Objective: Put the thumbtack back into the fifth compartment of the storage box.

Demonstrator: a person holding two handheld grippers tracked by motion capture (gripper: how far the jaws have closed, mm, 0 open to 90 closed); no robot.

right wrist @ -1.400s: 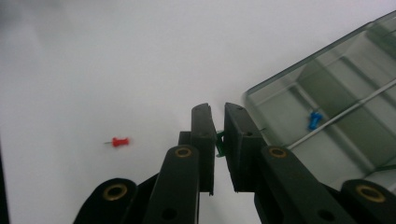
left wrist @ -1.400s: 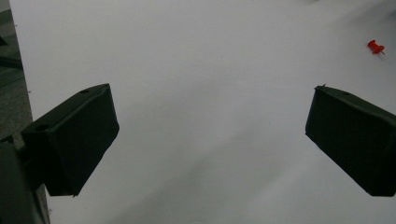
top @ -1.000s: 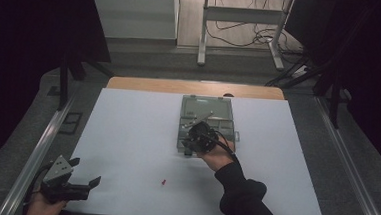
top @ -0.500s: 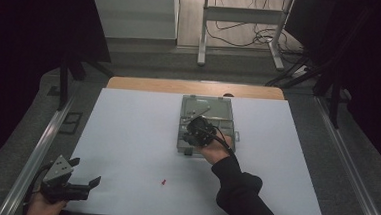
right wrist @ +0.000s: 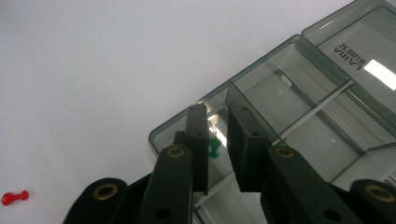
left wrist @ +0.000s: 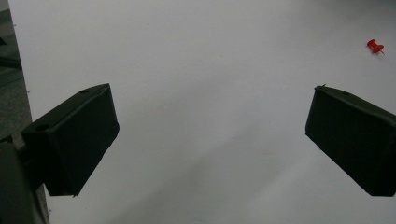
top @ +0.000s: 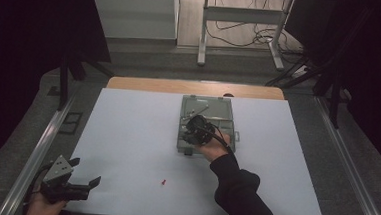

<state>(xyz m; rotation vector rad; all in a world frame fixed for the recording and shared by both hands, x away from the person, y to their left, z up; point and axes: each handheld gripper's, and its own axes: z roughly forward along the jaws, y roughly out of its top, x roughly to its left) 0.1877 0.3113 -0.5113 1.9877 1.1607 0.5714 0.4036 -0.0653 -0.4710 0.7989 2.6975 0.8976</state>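
A: The right gripper (top: 195, 128) has crept farther over the grey compartment box (top: 221, 108) since a second ago; its fingers (right wrist: 198, 140) stand slightly apart above a green pushpin (right wrist: 214, 148) in a corner compartment (apparently just dropped).

B: The left gripper (top: 76, 179) idles wide open, empty, at the desk's (top: 127, 133) near-left. Red pushpin (top: 164, 182) probably next.

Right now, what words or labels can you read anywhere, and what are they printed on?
"LARIA", seen upside down in the right gripper view, on a label on the clear plastic box.
The smaller characters beside it: too blurred to read.
Nothing readable on the white table or the red pushpin.
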